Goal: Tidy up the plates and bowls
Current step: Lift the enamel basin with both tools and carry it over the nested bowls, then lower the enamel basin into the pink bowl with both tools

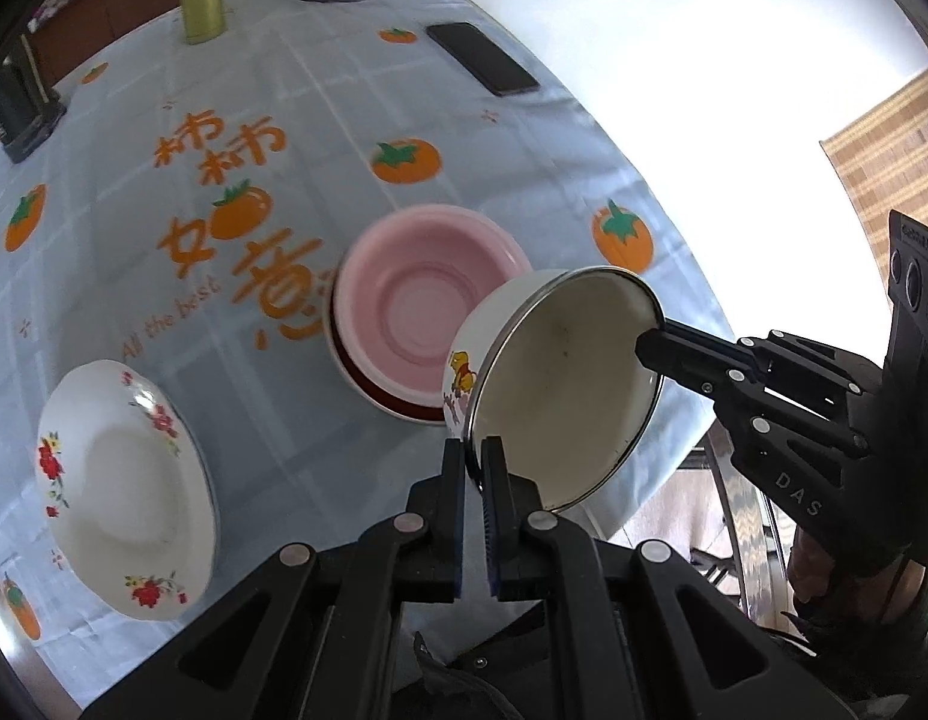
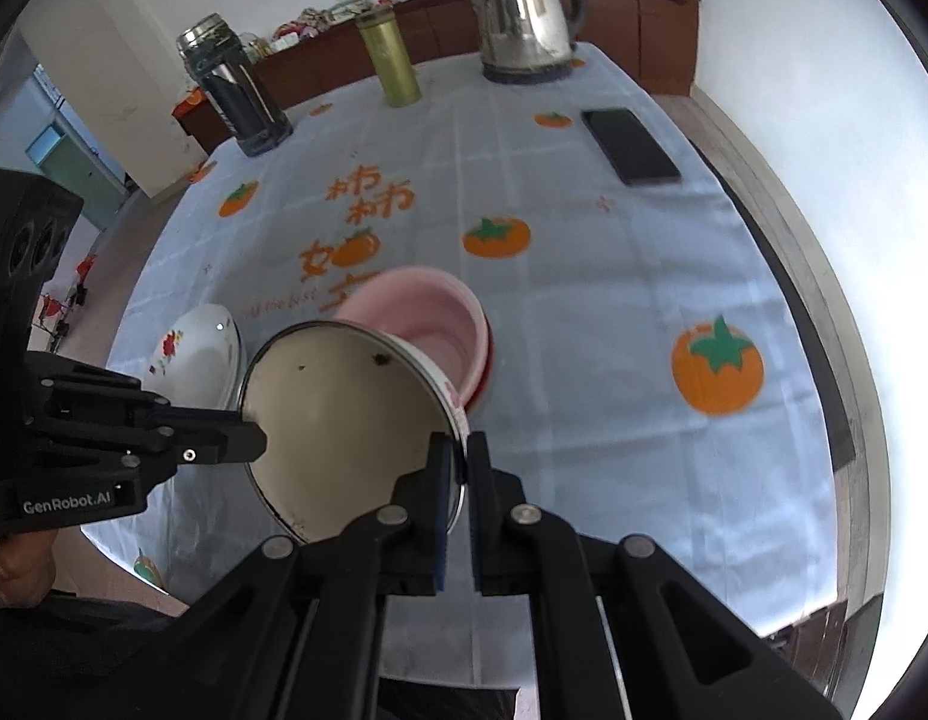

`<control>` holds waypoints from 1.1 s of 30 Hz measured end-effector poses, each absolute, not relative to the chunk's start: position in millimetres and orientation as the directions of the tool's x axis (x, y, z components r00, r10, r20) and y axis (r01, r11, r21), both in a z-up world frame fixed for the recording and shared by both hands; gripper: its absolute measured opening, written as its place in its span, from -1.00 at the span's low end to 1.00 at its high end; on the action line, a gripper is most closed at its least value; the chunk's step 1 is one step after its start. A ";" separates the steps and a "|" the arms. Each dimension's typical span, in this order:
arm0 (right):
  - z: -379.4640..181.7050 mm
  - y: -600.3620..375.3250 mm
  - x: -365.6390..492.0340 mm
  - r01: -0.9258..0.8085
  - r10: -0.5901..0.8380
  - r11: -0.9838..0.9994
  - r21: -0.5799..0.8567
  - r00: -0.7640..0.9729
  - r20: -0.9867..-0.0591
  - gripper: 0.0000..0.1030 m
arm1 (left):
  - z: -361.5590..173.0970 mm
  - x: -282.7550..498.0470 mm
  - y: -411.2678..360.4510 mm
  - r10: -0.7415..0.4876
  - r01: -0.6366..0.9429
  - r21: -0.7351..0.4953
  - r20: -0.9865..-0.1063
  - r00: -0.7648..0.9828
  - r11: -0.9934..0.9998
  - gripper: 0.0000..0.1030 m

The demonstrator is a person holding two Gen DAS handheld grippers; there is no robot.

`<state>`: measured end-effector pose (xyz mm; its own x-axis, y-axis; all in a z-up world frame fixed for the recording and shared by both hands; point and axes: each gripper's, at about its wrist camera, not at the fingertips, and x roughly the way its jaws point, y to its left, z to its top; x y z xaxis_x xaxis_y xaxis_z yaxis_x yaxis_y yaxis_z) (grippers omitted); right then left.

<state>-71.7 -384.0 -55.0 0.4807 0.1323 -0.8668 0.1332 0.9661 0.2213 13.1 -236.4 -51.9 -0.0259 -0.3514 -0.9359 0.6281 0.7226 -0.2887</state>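
A white enamel bowl [image 1: 560, 384] with a metal rim and a cartoon print hangs tilted in the air, held by both grippers. My left gripper [image 1: 475, 450] is shut on its near rim. My right gripper [image 2: 460, 450] is shut on the opposite rim; it also shows in the left wrist view [image 1: 656, 339]. The bowl [image 2: 350, 414] fills the lower left of the right wrist view. Just behind it a pink bowl [image 1: 425, 306] sits nested on a dark red dish [image 1: 398, 408]. A white flowered plate [image 1: 125, 489] lies on the table to the left.
The table [image 2: 584, 312] has a pale blue cloth with orange fruit prints. At the far side stand a steel kettle [image 2: 527, 15], a green flask [image 2: 395, 57] and a dark jar [image 2: 236, 87]. A black phone [image 2: 631, 146] lies at the right.
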 end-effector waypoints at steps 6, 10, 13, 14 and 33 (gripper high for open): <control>-57.8 -377.4 -48.1 0.101 0.131 0.974 0.201 0.473 -0.871 -0.90 | -55.3 28.2 -231.9 -0.349 0.602 -0.291 -0.937 -0.021 0.744 -0.88; -58.7 -376.6 -36.9 0.091 0.125 0.978 0.188 0.468 -0.875 -0.89 | -56.0 37.1 -230.7 -0.358 0.587 -0.304 -0.933 -0.026 0.751 -0.88; -58.5 -377.4 -29.1 0.085 0.118 0.981 0.177 0.466 -0.877 -0.89 | -57.8 42.5 -231.3 -0.359 0.576 -0.310 -0.933 -0.031 0.756 -0.88; -58.6 -377.6 -25.9 0.083 0.115 0.982 0.172 0.464 -0.878 -0.89 | -58.5 44.1 -232.0 -0.357 0.575 -0.308 -0.934 -0.029 0.758 -0.88; -69.0 -382.1 4.2 0.062 0.102 0.988 0.143 0.435 -0.894 -0.88 | -70.7 60.3 -238.2 -0.338 0.550 -0.296 -0.941 -0.026 0.781 -0.87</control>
<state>4.2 -382.1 -69.0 0.4353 0.1021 -0.8945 0.0615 0.9879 0.1427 60.3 -238.2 -70.7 -0.0258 -0.3379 -0.9408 0.5500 0.7811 -0.2956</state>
